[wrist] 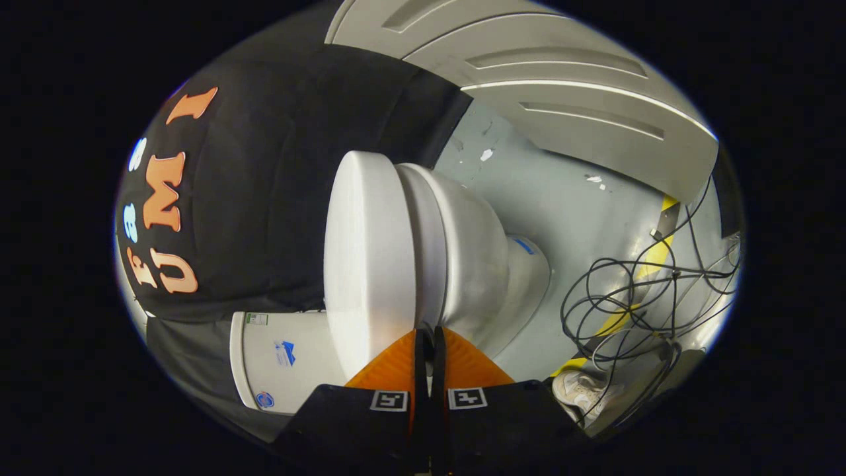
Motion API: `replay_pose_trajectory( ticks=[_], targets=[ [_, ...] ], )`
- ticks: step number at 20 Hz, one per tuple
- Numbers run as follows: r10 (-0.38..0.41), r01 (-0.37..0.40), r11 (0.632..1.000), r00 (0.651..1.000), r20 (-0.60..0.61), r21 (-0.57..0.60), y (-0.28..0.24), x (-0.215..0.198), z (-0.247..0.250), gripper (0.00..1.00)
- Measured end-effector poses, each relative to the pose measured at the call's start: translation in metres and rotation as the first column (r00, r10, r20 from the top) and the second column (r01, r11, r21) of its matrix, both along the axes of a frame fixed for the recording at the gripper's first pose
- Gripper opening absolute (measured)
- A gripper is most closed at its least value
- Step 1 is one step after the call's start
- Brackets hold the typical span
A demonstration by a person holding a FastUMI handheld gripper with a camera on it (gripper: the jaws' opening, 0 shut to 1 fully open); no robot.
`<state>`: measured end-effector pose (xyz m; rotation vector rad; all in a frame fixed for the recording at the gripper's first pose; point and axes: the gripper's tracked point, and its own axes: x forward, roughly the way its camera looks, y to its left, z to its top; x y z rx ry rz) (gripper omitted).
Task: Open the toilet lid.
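Observation:
The view is rolled sideways. A white toilet stands on the grey floor with its lid (367, 251) down flat on the seat and bowl (466, 254). The white tank (281, 357) sits behind it against the black cloth wall. My gripper (428, 332) is shut, its two fingers pressed together with nothing between them. The fingertips are right at the rim, where the lid's edge meets the seat; whether they touch it I cannot tell.
A tangle of black cables (634, 297) lies on the floor beside the toilet, over a yellow tape strip (654, 261). A person's light shoe (585, 390) is near the fingers. A white panelled door (562, 86) stands beyond the bowl.

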<state>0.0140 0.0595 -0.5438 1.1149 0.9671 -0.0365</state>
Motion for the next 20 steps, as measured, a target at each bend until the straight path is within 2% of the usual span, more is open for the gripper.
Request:
replay_pose_trajectory(
  ticks=[3,10,13,17,20],
  targets=[
    [0.006,-0.009,0.998,0.999,-0.047,-0.065,0.002,0.002,0.006,0.09],
    [-0.002,0.004,0.996,1.000,0.022,-0.091,0.007,0.011,0.047,0.08],
    [0.021,-0.015,0.992,0.999,0.042,-0.126,0.012,0.009,0.066,0.08],
    [0.018,-0.009,0.994,0.996,0.084,-0.109,0.025,0.013,0.102,0.08],
    [0.034,-0.017,0.990,0.992,0.120,-0.142,0.037,0.017,0.132,0.08]
  ],
)
